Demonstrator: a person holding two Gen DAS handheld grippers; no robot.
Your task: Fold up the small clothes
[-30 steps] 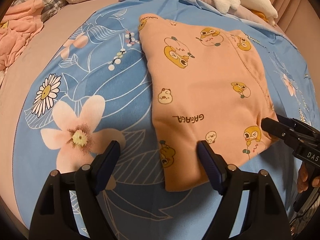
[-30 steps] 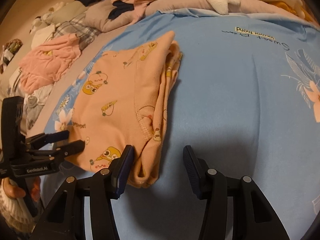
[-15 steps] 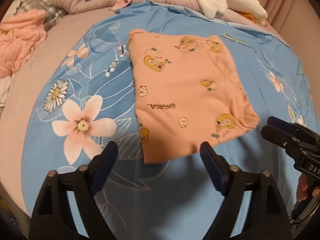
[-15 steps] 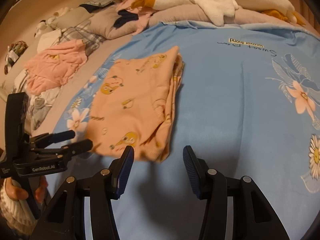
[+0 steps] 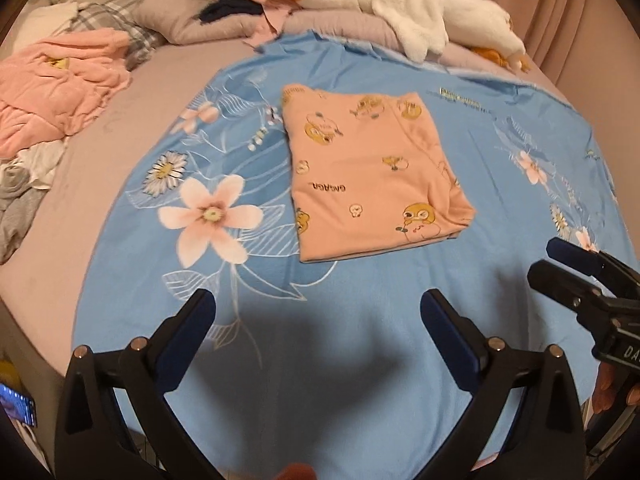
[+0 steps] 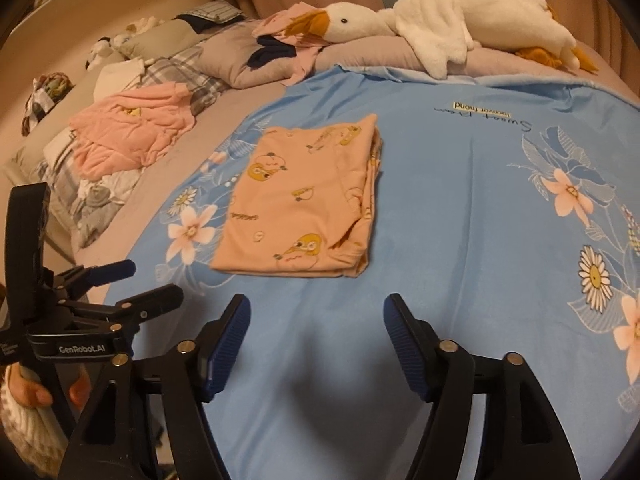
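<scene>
— Where is the garment?

— The folded peach garment [image 5: 372,172] lies flat on the blue floral sheet [image 5: 200,280], well ahead of both tools, touching neither. Its stacked layers show along the right edge in the right wrist view [image 6: 304,196]; how many layers there are is hard to count.

— And the jaws?

— The left gripper [image 5: 316,316] hangs above bare sheet with its fingers spread wide, nothing between them. The right gripper [image 6: 316,320] is likewise parted and holds nothing. In the left wrist view it pokes in from the right edge [image 5: 560,260], its body cut off by the frame.

— What is hard to read?

— The print on the garment is blurred — cartoon chicks, probably, and a short word I cannot make out. The lettering on the sheet appears upside down. The hands are mostly hidden; only a few fingertips show below each tool.

— Anything behind?

— A white plush goose [image 6: 440,20] stretches over grey pillows [image 6: 240,60], and a crumpled pink pile [image 5: 52,80] sits on the mauve bed at the left, with other cloth beneath it that I cannot identify.
</scene>
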